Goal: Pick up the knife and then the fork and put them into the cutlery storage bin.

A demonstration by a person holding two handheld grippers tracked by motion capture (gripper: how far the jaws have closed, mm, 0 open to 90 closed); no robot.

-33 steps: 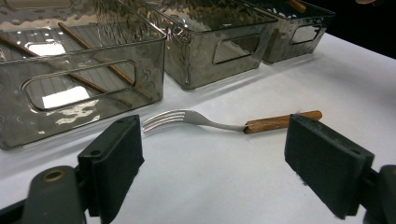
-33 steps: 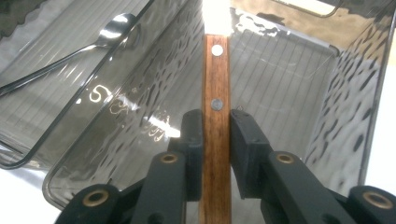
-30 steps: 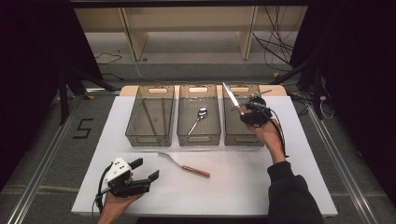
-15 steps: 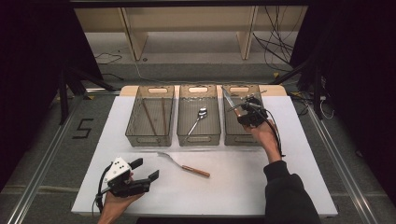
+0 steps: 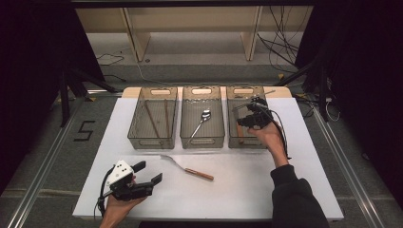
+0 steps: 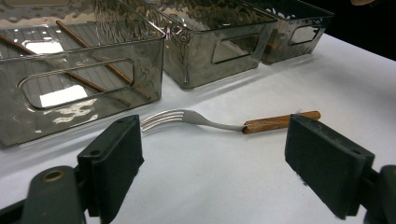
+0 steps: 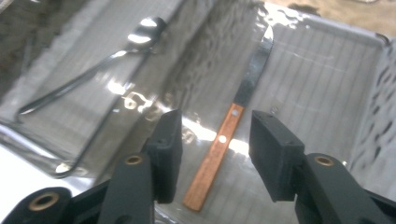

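A wooden-handled knife (image 7: 224,135) lies flat on the floor of the right bin (image 5: 247,142). My right gripper (image 5: 249,118) hovers over that bin, and its jaws have just been opening. In the right gripper view the knife shows between the parted pads of my right gripper (image 7: 217,123), and neither pad touches it. A wooden-handled fork (image 5: 187,168) lies on the white table in front of the bins. My left gripper (image 5: 147,172) rests open near the front left, with the fork (image 6: 224,123) a little beyond its wide-open jaws.
The middle bin (image 5: 202,142) holds a spoon (image 5: 202,121). Two brown chopsticks (image 5: 152,118) lie in the left bin (image 5: 151,142). All three clear bins stand side by side at the back of the white table top (image 5: 247,190). Dark floor surrounds the table.
My right gripper held the knife tilted above the right bin, lowered it and let go. The knife now lies in the bin. The left gripper and the fork have not moved.
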